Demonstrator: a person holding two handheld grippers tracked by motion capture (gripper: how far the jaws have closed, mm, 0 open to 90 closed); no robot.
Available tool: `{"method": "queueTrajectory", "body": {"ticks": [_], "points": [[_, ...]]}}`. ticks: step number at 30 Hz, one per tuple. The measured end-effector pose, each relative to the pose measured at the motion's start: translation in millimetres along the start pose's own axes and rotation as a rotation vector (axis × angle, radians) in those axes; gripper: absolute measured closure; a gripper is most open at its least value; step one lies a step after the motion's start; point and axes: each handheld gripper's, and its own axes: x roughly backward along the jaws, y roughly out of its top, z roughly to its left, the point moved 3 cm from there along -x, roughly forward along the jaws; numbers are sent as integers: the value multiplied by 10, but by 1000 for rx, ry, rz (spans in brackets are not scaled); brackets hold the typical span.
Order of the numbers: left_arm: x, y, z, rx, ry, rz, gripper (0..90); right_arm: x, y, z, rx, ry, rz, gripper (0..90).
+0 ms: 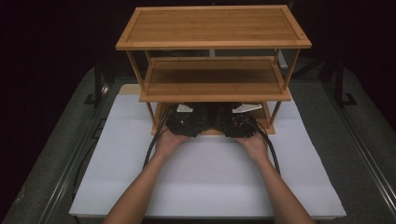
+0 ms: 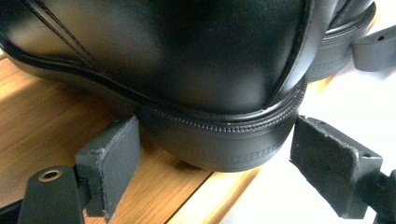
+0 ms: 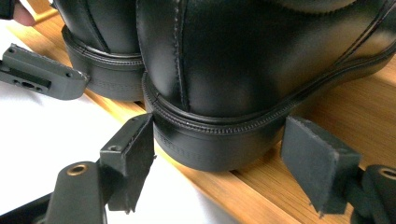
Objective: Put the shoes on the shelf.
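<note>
Two black leather shoes stand side by side, heels toward me, on the bottom board [image 2: 42, 126] of a bamboo rack [image 1: 212, 28]. My left gripper [image 2: 215, 158] has a pad against each side of the left shoe's [image 2: 187, 56] heel, which sits at the board's front edge. My right gripper [image 3: 217, 158] grips the right shoe's [image 3: 243, 60] heel the same way. From above, both grippers [image 1: 187, 122] [image 1: 240, 123] reach under the middle shelf, their tips hidden. In each gripper view the neighbouring shoe [image 2: 345, 28] [image 3: 98, 46] shows at the side.
A white mat [image 1: 210, 177] covers the table in front of the rack. The middle shelf [image 1: 212, 79] hangs low over the shoes, and rack posts [image 1: 152, 116] [image 1: 273, 114] flank them. Cables [image 1: 152, 147] trail back from both grippers along the forearms.
</note>
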Motion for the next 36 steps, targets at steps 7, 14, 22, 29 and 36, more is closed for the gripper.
{"method": "queueTrajectory", "body": {"ticks": [7,14,22,29,36], "points": [[-94,-6,34,0,11,18,161,-80,-20,-22,-10,-25,23,261],[-156,62,250,-326,12,47,159,-164,-80,-60,-7,-29,31,260],[-158,-58,59,7,-10,31,151,-157,-85,-68,-17,-25,33,247],[-33,-112,94,12,-7,21,150,-64,-104,-91,-11,-6,28,216],[164,-183,97,-2,-12,-6,150,160,-114,-72,1,10,6,188]]}}
